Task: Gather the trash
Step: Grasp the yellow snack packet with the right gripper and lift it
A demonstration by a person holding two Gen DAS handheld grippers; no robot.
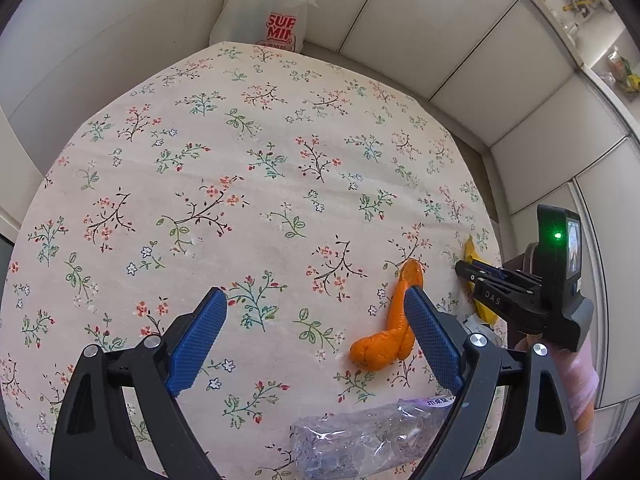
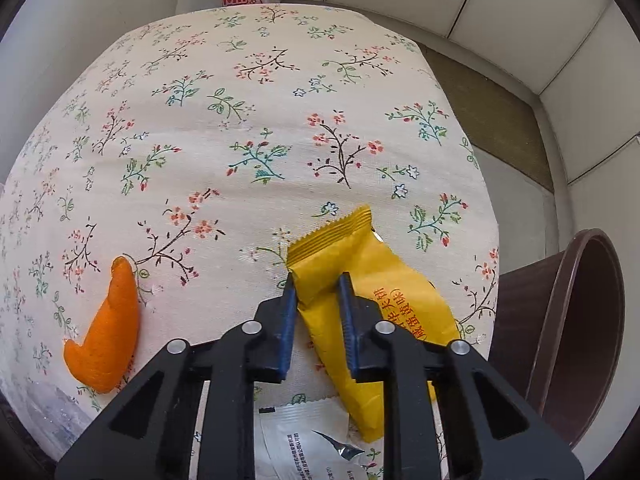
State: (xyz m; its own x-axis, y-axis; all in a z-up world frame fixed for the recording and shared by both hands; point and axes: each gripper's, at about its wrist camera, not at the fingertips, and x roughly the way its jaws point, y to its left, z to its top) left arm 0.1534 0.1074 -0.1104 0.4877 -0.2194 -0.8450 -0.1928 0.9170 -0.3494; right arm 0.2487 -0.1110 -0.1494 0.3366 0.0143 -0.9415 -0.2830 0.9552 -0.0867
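Right gripper has its jaws narrowly apart, straddling the near-left edge of the yellow wrapper, whose long axis runs away and leftward; firm clamping cannot be confirmed. Left gripper hangs wide open, orange peel just inside its right finger. Floral tablecloth beneath; brown bin off the right gripper's right.

A home kitchen or dining corner: a table under a floral tablecloth, white tiled walls, a supermarket bag at the far edge, a brown bin at right.
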